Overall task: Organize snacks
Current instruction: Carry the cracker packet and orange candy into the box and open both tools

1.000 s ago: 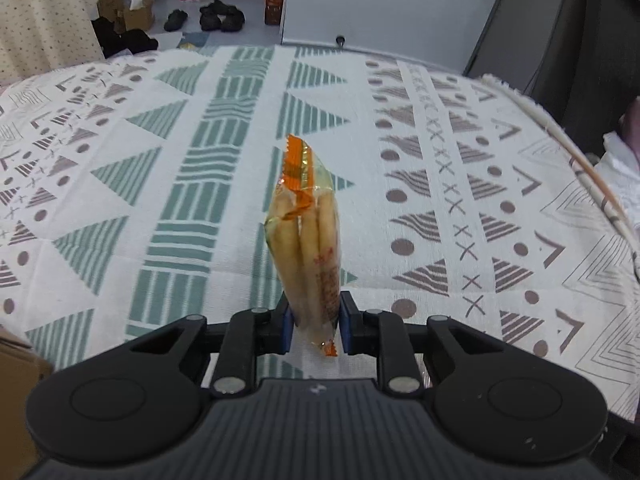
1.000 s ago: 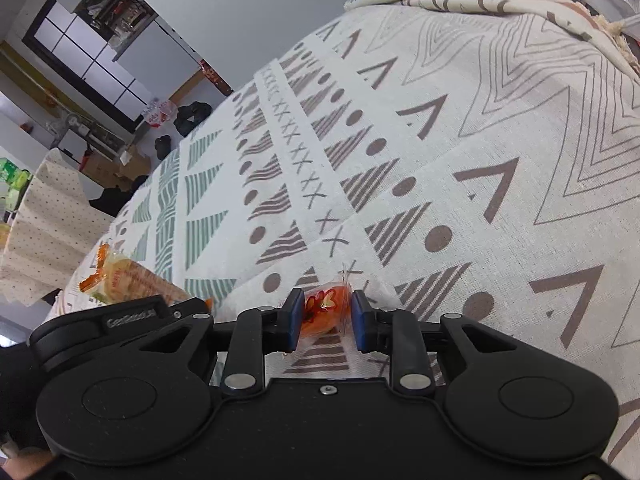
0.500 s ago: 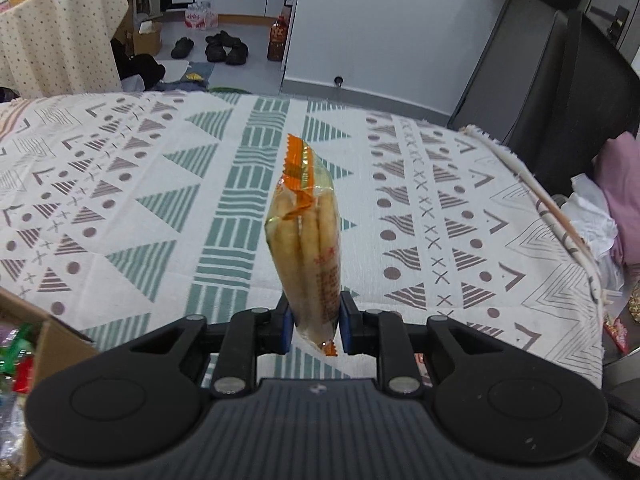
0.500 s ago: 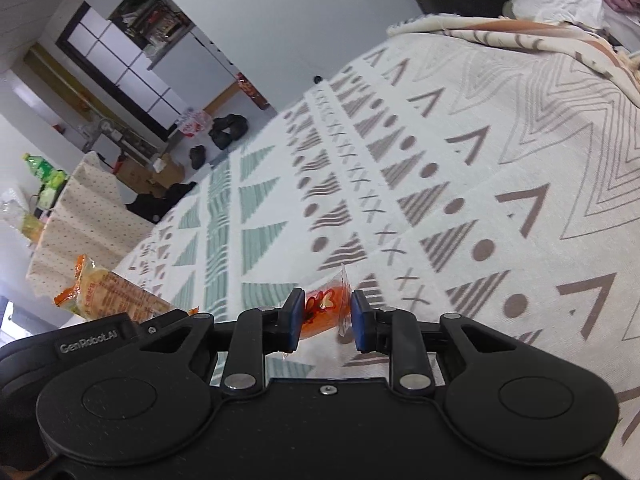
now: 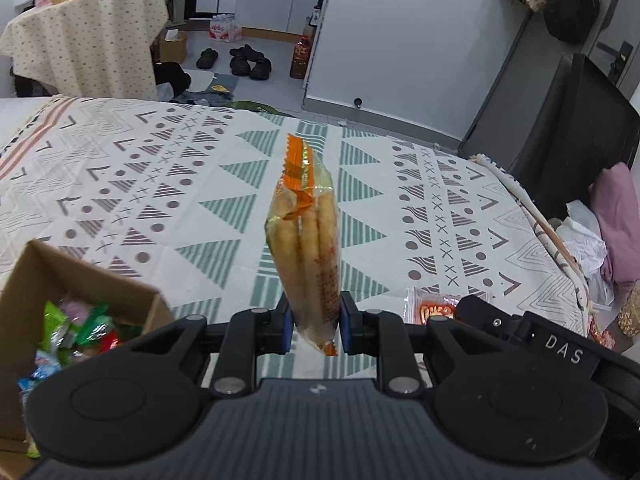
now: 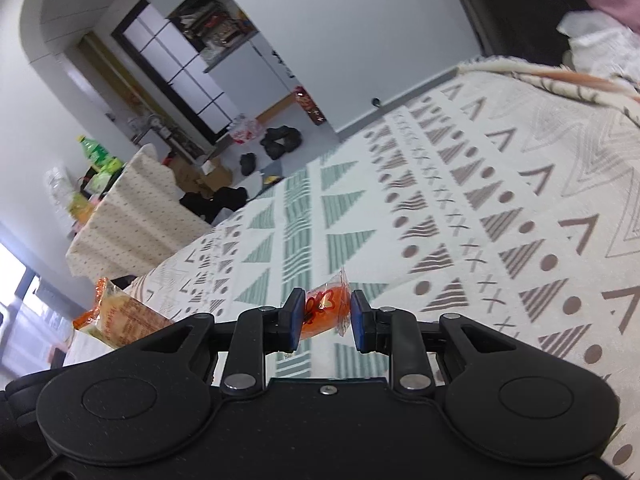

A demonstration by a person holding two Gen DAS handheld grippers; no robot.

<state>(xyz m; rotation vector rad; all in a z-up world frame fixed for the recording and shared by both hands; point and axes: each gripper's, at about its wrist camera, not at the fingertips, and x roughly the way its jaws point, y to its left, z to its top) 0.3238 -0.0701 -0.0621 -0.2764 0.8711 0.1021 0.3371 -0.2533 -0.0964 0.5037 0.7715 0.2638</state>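
My left gripper (image 5: 313, 326) is shut on a clear-and-orange packet of biscuits (image 5: 306, 240), held upright above the patterned cloth. A cardboard box (image 5: 80, 280) with several coloured snack wrappers inside sits at the lower left of the left wrist view. My right gripper (image 6: 325, 322) is shut on a small orange candy packet (image 6: 326, 308), lifted off the cloth. The same candy packet (image 5: 434, 310) shows beside the right gripper's body in the left wrist view. The biscuit packet (image 6: 120, 316) appears at the left of the right wrist view.
The patterned cloth (image 5: 200, 184) covers a wide surface whose right edge (image 5: 532, 208) drops off near pink and white fabric (image 5: 612, 224). Beyond the far edge are a floor with shoes (image 5: 248, 62), a cloth-covered table (image 5: 88, 40) and a dark chair (image 5: 568, 128).
Both grippers have risen and pulled back from the cloth with their packets. The cardboard box has come into the left wrist view, and the right gripper now shows beside the left.
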